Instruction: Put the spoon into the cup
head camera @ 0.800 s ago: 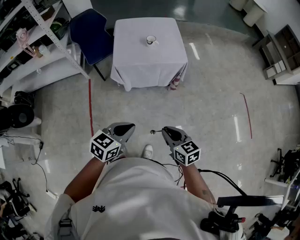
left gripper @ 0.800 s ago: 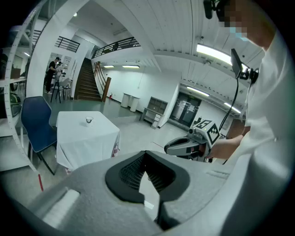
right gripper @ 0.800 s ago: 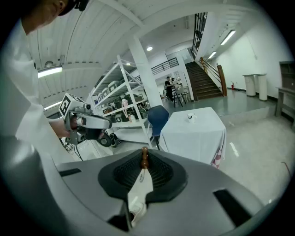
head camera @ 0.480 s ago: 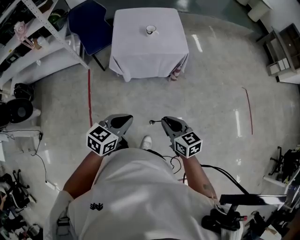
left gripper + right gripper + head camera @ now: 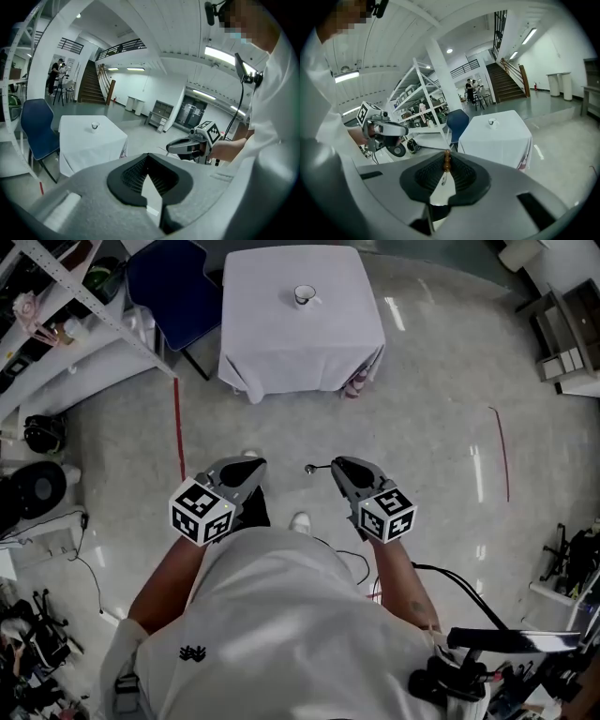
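Note:
A white cup stands on a table with a white cloth, far ahead across the floor. My right gripper is shut on a spoon, whose small end sticks out to the left of the jaws. In the right gripper view the spoon's brown tip rises between the pads, with the cup far beyond. My left gripper hangs level beside it, shut with nothing in it. In the left gripper view the cup and the right gripper both show.
A blue chair stands left of the table, with metal shelving further left. Red tape lines mark the floor. Cables and equipment lie at the lower right. A person's shoe is below the grippers.
The person has stepped forward, so the table and cup look slightly nearer. Both grippers keep their pose in front of the body, and the spoon stays in the right one.

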The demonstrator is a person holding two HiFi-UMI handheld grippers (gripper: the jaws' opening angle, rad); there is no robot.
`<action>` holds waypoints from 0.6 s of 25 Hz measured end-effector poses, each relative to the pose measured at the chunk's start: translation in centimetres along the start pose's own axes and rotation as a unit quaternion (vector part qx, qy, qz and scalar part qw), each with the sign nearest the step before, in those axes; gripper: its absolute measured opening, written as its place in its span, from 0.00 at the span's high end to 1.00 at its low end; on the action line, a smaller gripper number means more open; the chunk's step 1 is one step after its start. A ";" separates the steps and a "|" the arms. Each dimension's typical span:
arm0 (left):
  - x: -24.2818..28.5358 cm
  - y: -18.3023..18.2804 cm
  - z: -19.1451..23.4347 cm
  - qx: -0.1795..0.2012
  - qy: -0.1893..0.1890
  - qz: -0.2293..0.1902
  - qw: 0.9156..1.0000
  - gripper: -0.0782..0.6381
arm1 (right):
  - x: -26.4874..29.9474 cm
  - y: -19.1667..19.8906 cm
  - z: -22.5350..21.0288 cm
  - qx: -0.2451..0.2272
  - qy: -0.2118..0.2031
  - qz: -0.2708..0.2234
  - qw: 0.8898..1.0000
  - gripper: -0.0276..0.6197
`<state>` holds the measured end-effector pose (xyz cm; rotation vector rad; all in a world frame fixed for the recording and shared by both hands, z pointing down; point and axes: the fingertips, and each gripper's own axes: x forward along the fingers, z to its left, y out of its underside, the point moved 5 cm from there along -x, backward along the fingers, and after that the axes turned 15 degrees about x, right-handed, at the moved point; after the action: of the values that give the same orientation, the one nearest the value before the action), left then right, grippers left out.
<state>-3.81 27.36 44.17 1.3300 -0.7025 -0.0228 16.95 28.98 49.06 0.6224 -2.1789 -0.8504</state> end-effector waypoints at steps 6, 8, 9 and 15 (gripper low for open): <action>-0.3 -1.8 10.2 -0.002 0.024 -0.030 0.999 0.88 | 6.3 -5.9 -0.6 0.001 0.053 -0.013 0.999 0.89; -0.6 -2.5 13.6 0.005 0.028 -0.036 0.999 0.88 | 8.2 -8.4 -0.9 0.002 0.067 -0.023 0.997 0.89; -0.7 -2.8 15.2 0.007 0.030 -0.036 0.999 0.88 | 9.3 -9.6 -1.0 0.005 0.073 -0.028 0.997 0.89; -0.7 -3.8 22.7 0.024 0.054 -0.042 0.997 0.88 | 16.2 -16.0 -1.5 0.021 0.097 -0.066 0.993 0.89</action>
<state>-13.77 6.76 41.98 1.3958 -0.5585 -0.0020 10.51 7.37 45.37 0.8429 -2.0009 -0.7781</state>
